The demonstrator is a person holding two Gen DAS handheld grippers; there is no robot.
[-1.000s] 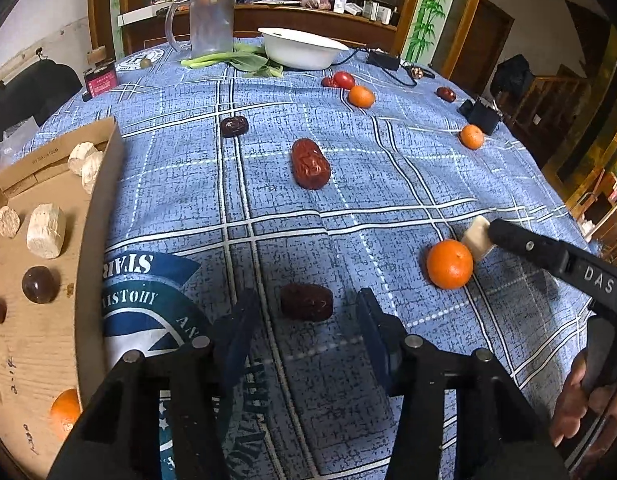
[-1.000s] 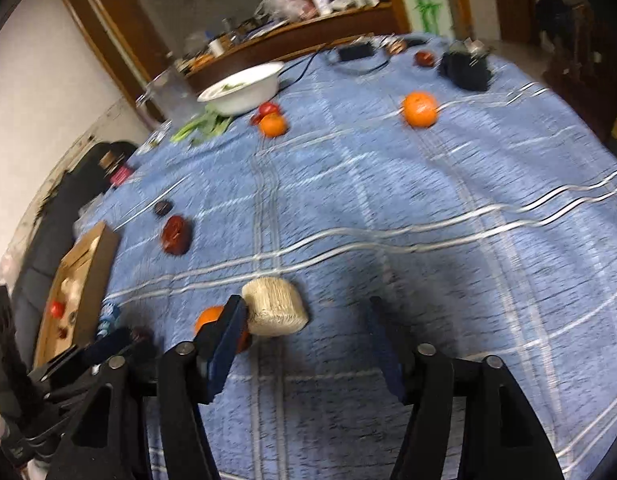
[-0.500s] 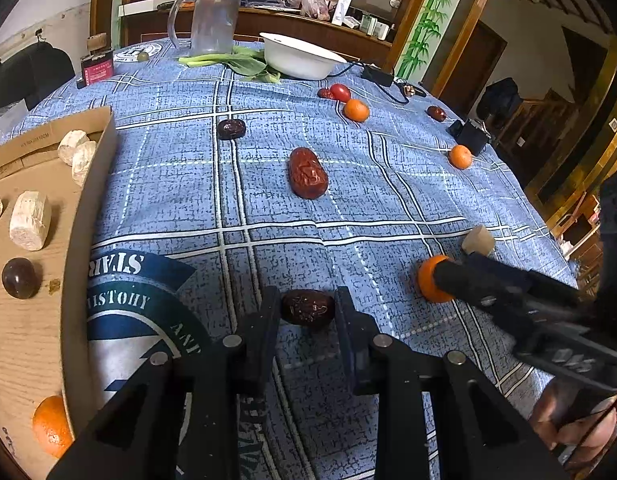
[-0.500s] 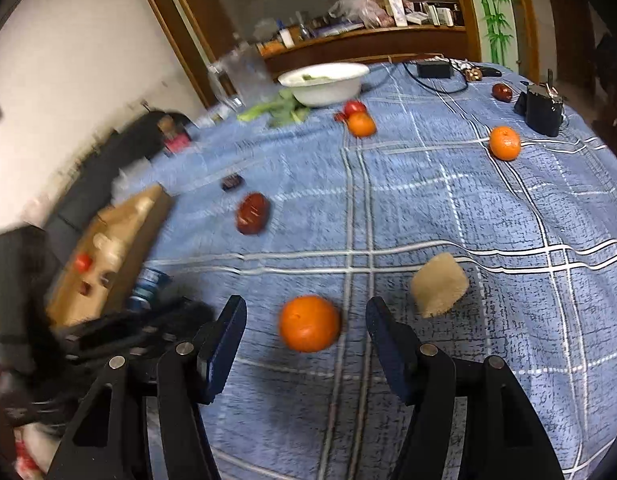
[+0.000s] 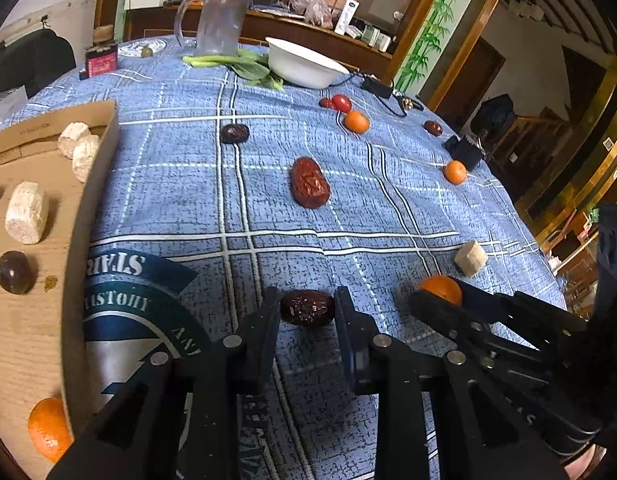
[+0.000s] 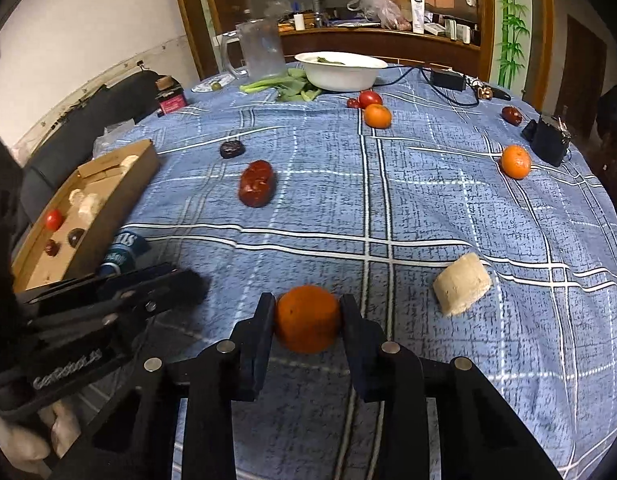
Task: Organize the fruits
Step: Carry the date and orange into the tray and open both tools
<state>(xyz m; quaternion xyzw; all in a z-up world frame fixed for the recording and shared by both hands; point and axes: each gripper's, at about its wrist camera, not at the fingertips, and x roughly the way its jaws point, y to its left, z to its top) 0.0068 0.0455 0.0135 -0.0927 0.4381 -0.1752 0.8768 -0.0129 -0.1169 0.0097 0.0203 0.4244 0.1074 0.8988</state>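
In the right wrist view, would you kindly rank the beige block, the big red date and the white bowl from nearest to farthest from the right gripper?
1. Beige block, just right of the right gripper.
2. Big red date, mid-table, left.
3. White bowl, far edge.

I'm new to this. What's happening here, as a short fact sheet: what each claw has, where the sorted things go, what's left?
Left claw: shut on a dark date lying on the tablecloth
Right claw: shut on an orange
Collection spot: cardboard tray at the left, already holding several pieces
Still loose: large red date, pale chunk, two more oranges, small tomatoes
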